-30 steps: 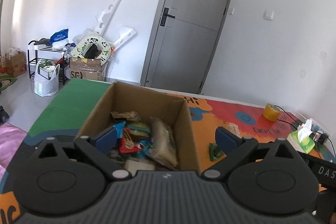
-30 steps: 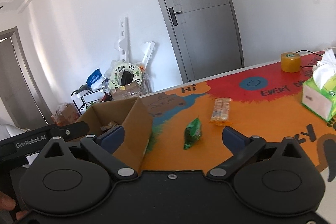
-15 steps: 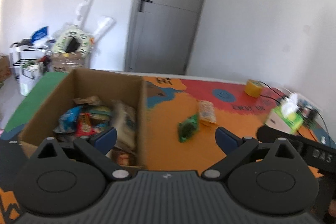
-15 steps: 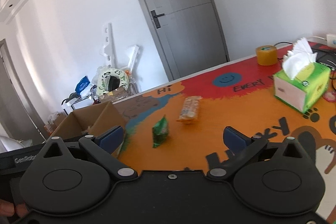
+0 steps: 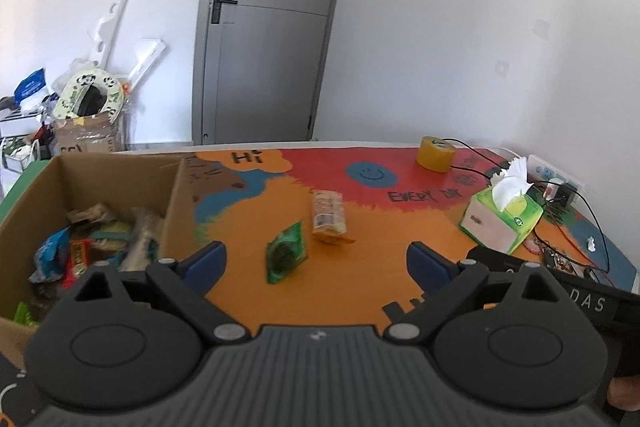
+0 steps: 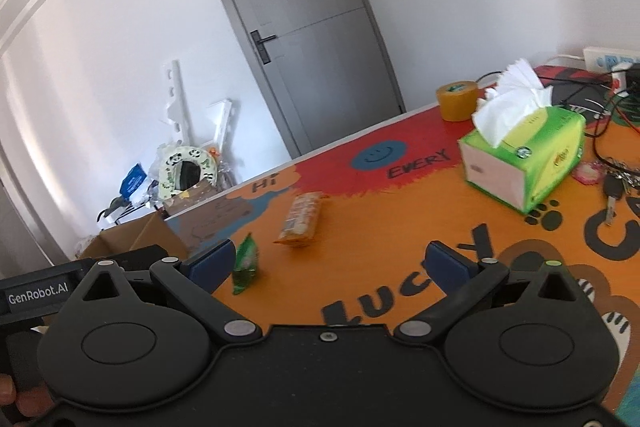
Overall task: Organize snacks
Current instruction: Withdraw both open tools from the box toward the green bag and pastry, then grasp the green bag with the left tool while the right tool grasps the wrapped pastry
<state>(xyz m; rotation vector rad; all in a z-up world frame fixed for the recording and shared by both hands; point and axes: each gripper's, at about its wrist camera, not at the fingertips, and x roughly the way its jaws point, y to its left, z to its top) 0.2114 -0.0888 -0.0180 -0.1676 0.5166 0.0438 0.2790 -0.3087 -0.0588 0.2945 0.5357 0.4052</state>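
A cardboard box (image 5: 176, 195) at the left of the table holds several snack packs. On the orange mat lie a green snack packet (image 5: 286, 257) and an orange cracker pack (image 5: 329, 215), both outside the box. My left gripper (image 5: 316, 263) hovers open just short of the green packet, nothing between its fingers. My right gripper (image 6: 332, 261) is open too, with the green packet (image 6: 245, 263) by its left finger and the cracker pack (image 6: 303, 219) ahead. The box (image 6: 136, 239) shows at the far left of the right wrist view.
A green tissue box (image 5: 502, 219) (image 6: 524, 155), a yellow tape roll (image 5: 435, 153) (image 6: 456, 99), cables, keys (image 6: 612, 187) and a power strip crowd the table's right side. A grey door and floor clutter stand behind. The other gripper's body (image 5: 560, 287) sits at right.
Both grippers swung right, away from the box and toward the two packets on the mat. Both stayed open and empty.
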